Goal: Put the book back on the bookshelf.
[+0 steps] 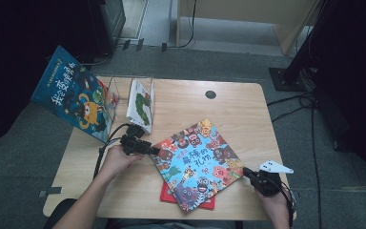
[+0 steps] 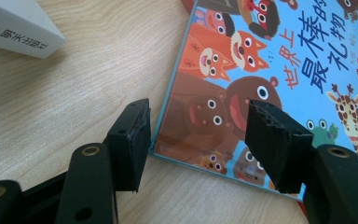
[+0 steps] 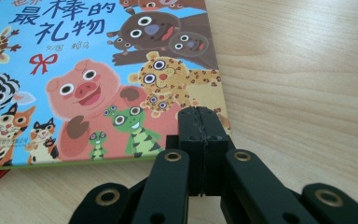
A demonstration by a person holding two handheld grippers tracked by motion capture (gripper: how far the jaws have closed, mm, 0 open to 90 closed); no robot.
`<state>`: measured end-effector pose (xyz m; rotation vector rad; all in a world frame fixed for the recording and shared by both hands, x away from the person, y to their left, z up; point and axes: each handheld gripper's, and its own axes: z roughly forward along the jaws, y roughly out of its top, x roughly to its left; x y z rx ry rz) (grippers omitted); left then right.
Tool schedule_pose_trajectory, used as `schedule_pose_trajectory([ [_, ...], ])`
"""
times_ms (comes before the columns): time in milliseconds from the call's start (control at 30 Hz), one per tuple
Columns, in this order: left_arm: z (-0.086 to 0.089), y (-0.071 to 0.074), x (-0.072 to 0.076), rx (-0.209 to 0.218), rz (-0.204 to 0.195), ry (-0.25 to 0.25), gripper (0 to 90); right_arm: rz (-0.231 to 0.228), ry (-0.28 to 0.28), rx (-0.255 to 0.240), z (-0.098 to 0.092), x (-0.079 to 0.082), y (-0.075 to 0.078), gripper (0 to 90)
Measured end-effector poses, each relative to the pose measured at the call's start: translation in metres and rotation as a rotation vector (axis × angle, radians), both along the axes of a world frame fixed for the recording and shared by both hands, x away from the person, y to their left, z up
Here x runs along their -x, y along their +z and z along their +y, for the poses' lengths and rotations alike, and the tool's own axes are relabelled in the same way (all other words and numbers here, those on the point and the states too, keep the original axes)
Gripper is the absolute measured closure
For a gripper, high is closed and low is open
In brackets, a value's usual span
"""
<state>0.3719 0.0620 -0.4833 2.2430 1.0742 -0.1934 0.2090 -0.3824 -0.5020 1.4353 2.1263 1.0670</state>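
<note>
A light wooden table [image 1: 248, 102] with rounded corners carries everything. Near its centre, toward five o'clock, a blue picture book [image 1: 198, 162] with cartoon animals lies flat and askew, on top of a red book [image 1: 167, 195] whose edge peeks out at six o'clock. At ten o'clock stands a clear book stand [image 1: 114, 93] with a white book [image 1: 140, 105] propped beside it. A small dark round disc [image 1: 210, 94] sits at twelve o'clock.

Two black hand-held grippers: the left gripper [image 1: 153, 150] trails a black cable looping toward seven o'clock; the right gripper [image 1: 244, 170] carries a pale grey three-cornered plate [image 1: 275, 167] on top; brass-ringed pivot holes stud both linkages; jaw pads ridged, matte black; forearms bare.
</note>
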Motion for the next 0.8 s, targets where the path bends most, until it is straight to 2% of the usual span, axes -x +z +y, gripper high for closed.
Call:
schedule_pose_trajectory([
  [133,-0.002,-0.001,0.001,-0.014,-0.004,-0.011,41.1,0.012,0.010,-0.010,-0.001,0.002,0.000,90.0],
  [233,-0.002,-0.002,0.000,-0.007,0.003,-0.005,41.1,0.044,0.033,0.018,-0.001,0.005,-0.002,90.0],
  [333,-0.003,-0.002,0.001,-0.015,0.003,-0.009,41.2,0.055,0.033,0.004,-0.002,0.005,-0.004,90.0],
  [633,-0.002,0.000,0.005,-0.045,0.014,-0.026,42.1,0.047,0.022,-0.011,-0.003,-0.002,-0.005,90.0],
  [800,0.005,-0.001,0.009,-0.022,0.047,-0.010,43.8,0.047,0.012,-0.028,-0.003,-0.008,-0.006,90.0],
])
